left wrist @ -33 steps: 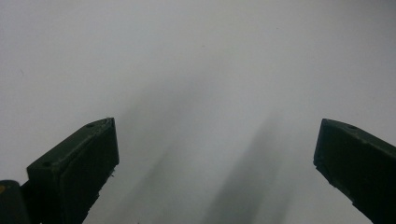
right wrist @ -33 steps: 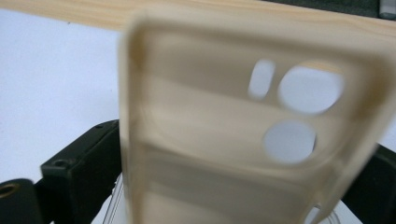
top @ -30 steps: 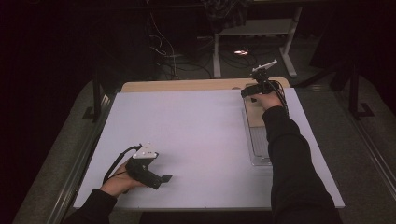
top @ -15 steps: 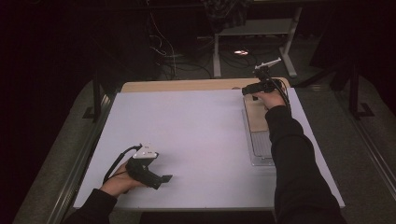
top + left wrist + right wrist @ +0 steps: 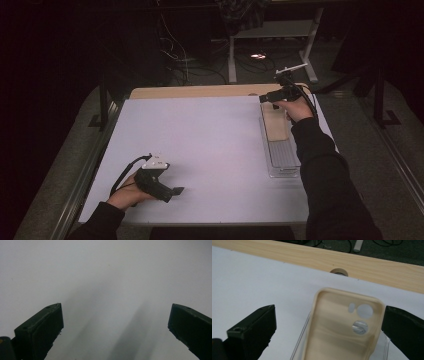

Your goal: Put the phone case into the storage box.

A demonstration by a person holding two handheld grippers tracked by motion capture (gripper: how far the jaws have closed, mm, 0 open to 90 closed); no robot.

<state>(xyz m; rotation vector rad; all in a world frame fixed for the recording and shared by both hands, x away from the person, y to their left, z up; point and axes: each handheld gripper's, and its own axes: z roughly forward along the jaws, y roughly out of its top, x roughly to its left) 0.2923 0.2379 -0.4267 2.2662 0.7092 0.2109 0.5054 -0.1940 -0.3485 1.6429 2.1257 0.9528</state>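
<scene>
A beige phone case (image 5: 275, 125) lies hollow side up in the far end of a long clear tray (image 5: 283, 161) at the table's right side. My right gripper (image 5: 263, 98) hovers open over the tray's far end. In the right gripper view the phone case (image 5: 342, 327) sits between and just beyond the spread jaws of the right gripper (image 5: 329, 313), untouched. My left gripper (image 5: 176, 190) rests low near the front left of the white sheet. In the left gripper view the left gripper (image 5: 116, 320) is open with bare white surface between its jaws.
A white sheet (image 5: 200, 140) covers most of the table. A strip of bare wood (image 5: 372, 263) with a round hole (image 5: 338, 271) runs along the far edge. Cables and a metal stand (image 5: 272, 35) are on the dark floor beyond.
My right gripper has edged slightly left over the tray's far end. The left gripper has stayed put.
</scene>
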